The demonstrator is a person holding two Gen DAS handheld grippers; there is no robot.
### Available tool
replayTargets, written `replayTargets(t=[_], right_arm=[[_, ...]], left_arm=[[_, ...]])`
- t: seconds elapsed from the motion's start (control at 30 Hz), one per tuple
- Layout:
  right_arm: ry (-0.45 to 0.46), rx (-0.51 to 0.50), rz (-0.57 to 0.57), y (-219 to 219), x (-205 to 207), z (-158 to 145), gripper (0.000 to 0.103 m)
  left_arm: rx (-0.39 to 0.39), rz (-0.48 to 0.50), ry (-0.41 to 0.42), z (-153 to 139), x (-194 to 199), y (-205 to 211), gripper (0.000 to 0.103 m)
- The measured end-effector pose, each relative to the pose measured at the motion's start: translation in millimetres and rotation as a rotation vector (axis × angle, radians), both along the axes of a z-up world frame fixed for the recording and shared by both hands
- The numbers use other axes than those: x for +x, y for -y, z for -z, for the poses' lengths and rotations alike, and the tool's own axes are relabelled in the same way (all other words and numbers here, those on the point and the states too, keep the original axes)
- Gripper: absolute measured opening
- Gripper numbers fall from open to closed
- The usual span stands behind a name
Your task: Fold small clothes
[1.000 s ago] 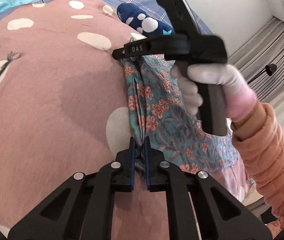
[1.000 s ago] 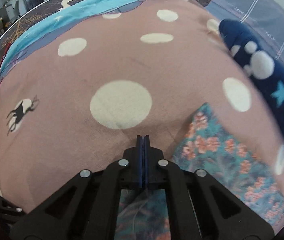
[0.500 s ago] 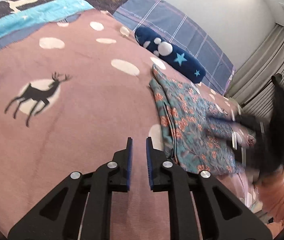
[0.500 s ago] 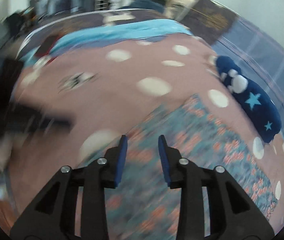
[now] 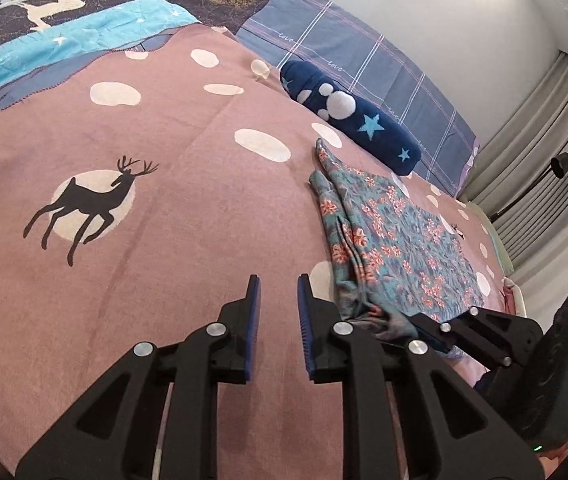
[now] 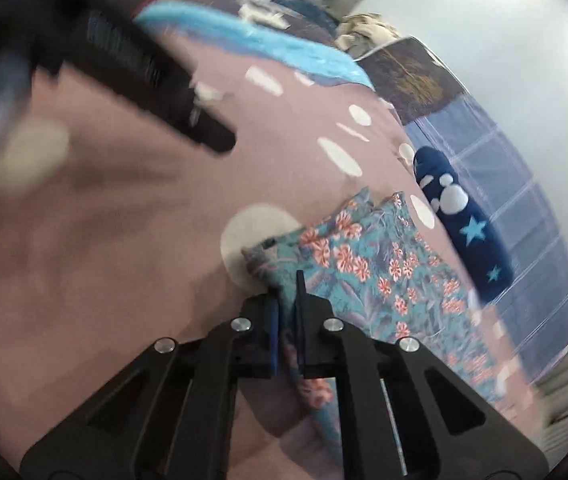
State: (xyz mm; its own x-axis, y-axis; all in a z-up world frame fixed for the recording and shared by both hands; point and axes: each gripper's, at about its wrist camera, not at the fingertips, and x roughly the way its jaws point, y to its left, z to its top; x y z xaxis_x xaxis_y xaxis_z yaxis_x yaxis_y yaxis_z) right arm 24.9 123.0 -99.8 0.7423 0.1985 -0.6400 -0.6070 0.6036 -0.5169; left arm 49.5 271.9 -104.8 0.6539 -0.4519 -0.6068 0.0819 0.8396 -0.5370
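1. The small teal cloth garment with orange flowers (image 5: 400, 240) lies on the bed, on the pink blanket with white dots and a black deer print (image 5: 163, 216). It lies just beside the long dark blue pillow with white circles and light blue stars (image 5: 348, 120), on the side of the pillow that is nearer to the cameras.

2. The garment looks already folded at least one time: along its edge far from the pillow, some layers of cloth are stacked. The top surface is mostly flat.

3. The left claw (image 5: 278, 316) stands open and holds nothing. It hovers over the bare blanket, near the corner of the garment that is farthest from the pillow.

4. The right claw (image 6: 287, 320) has its jaws close together at the garment's near edge. Cloth seems to be between them, but the picture is blurred, so a real grip cannot be confirmed.

5. As a judgement, the folding is about in the middle. Probably one more fold across the garment is left, and then some smoothing of the bunched near end.
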Motion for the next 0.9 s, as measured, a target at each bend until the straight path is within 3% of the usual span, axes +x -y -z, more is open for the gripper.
replayTargets(t=[0.13,0.33,0.5,0.67,0.8,0.9], right_arm=[[-0.075,0.053,-0.002,15,4,3,0.006],[-0.085,0.100,0.013,21,-6,2,0.010],[-0.090,0.113,0.032,21,-11,5,0.011],[-0.087,0.115,0.047,23,-14,4,0.012],[-0.091,0.104,0.062,23,-15,8,0.024],[-0.091,0.088,0.077,21,-12,12,0.031]], left_arm=[[-0.043,0.053,-0.026,4,17,7,0.021],[-0.083,0.228,-0.038,-1,59,49,0.041],[-0.014,0.281,-0.105,9,97,78,0.041],[-0.071,0.291,-0.129,15,118,83,0.042],[-0.106,0.297,-0.132,18,128,84,0.041],[-0.101,0.322,-0.113,18,134,91,0.033]])
